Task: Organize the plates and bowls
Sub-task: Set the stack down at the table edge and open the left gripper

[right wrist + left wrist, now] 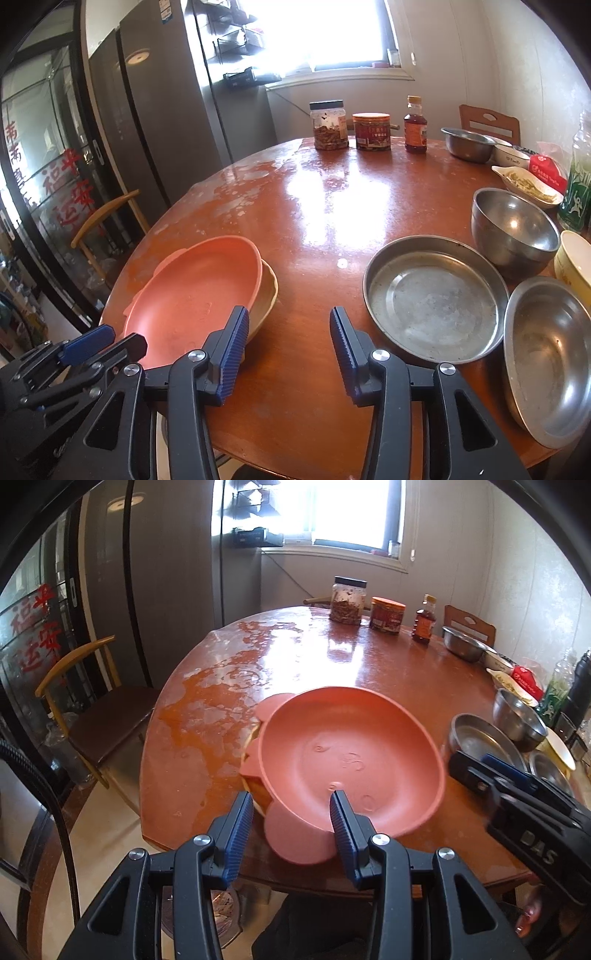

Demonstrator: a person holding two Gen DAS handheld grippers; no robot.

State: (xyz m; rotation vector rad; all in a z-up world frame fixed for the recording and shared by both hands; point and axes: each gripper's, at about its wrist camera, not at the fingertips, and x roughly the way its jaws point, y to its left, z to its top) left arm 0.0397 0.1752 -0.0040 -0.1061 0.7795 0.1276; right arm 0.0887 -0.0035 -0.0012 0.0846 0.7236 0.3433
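Two grippers work over a round brown table (pixel 369 664). At the left edge of the left wrist view a wooden chair (pixel 92 716) stands beside the table. Low in the centre of that view, the left gripper (pixel 291 812) straddles the near rim of a pink plate (pixel 332 746): one finger lies outside the rim, the other over the plate's inside, and a round ear of the plate shows between them. Whether the pads press on the plate I cannot tell. The pink plate sits at the table's near left edge, tilted on top of a yellow dish (pixel 267 291) that pokes out from under its right side.

In the right wrist view, the right gripper (pixel 286 325) is low in the centre, jaws apart over bare tabletop with nothing between them, the pink plate just to its left. Right of it lies a shallow steel pan (pixel 436 299); behind that stands a deep steel bowl (pixel 517 225), and at the lower right lies a steel plate (pixel 550 354), its rim beside the pan's. A cream bowl (pixel 576 258) shows at the right edge.

Along the table's far side, upper centre to right, stand a black-lidded jar (pixel 328 125), an orange-lidded jar (pixel 371 131), a small bottle (pixel 415 125) and another steel bowl (pixel 467 142).
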